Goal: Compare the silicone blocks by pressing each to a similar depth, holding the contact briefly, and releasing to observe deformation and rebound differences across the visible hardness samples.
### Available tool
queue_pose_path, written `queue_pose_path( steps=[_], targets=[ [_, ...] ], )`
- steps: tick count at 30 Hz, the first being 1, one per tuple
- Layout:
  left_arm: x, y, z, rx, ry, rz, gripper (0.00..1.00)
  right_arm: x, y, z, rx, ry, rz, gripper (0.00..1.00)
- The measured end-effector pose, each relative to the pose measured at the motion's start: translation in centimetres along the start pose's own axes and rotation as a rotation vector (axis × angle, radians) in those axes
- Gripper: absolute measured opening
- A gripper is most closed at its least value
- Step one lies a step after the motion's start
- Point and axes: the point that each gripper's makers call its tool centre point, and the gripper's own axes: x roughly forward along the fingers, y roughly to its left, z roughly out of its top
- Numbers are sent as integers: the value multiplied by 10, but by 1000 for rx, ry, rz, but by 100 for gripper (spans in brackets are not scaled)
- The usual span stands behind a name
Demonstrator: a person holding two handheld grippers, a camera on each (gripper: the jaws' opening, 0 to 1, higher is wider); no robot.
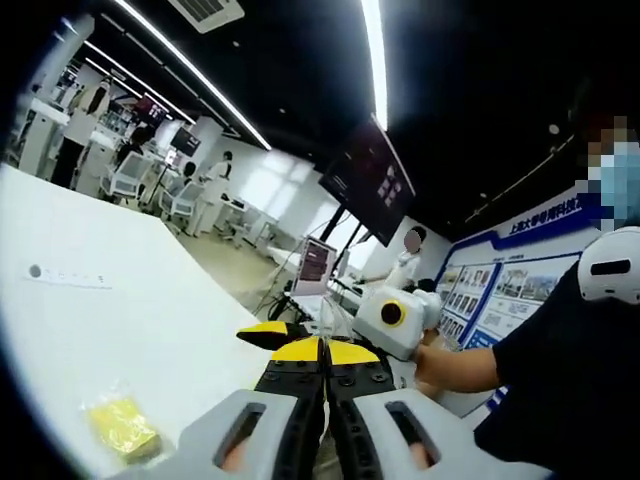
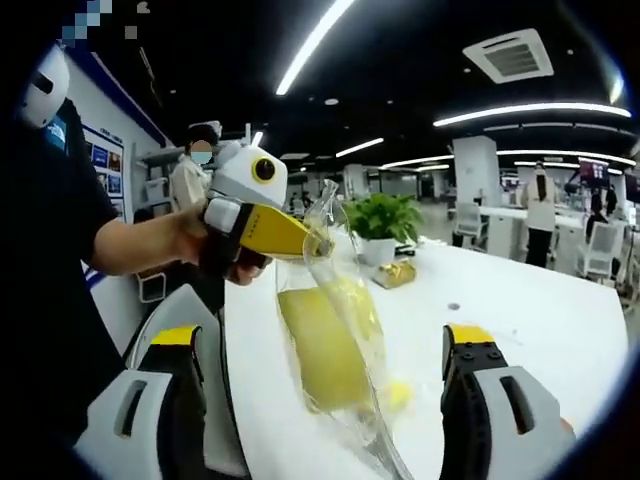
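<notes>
Silicone block (image 2: 322, 360), a yellow slab, hangs inside a clear plastic bag (image 2: 345, 330) above the white desk (image 2: 530, 310) in the right gripper view, and the bag's top corner is pinched between the clenched yellow-tipped fingers of the left gripper (image 2: 318, 243), which a hand (image 2: 215, 248) holds as it reaches in from the left. Largest of all is the desk itself, a broad white surface also sweeping across the left gripper view (image 1: 130, 300), where a white strip with a dark dot (image 1: 62, 275) lies flat on it. Next comes the person (image 2: 50, 240) in a dark sleeve at the left edge of the right gripper view, and then the right gripper (image 2: 325, 335), whose fingers stand wide apart, released, on either side of the bag without touching it. In the left gripper view the left gripper (image 1: 326, 352) shows its fingers closed together at the yellow tips, with the right gripper (image 1: 395, 320) just beyond them. A potted green plant (image 2: 383, 222) stands farther back on the desk, with a small gold packet (image 2: 397, 273) just beside it. Smallest, a second yellow block in a clear wrapper (image 1: 123, 428) lies on the desk at the lower left of the left gripper view.
</notes>
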Motion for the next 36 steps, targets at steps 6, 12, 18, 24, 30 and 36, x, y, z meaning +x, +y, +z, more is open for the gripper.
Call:
queue_pose_path(
  steps=[6,12,18,24,30,36],
  targets=[
    [0,1,-11,-4,19,7,0,-13,7,1,32,-19,-14,96],
    [1,4,-22,-24,30,19,0,-35,13,-2,-21,9,-65,90],
    [5,5,-36,-51,47,16,0,-61,11,-4,-80,18,-134,88],
    [16,9,-58,-86,81,17,0,-81,14,-14,-71,49,-162,81],
    [36,15,-82,-133,120,3,0,-100,10,-28,-44,63,-202,81],
    [67,36,-101,-204,110,24,0,-112,0,-44,-21,111,-225,79]
  ],
)
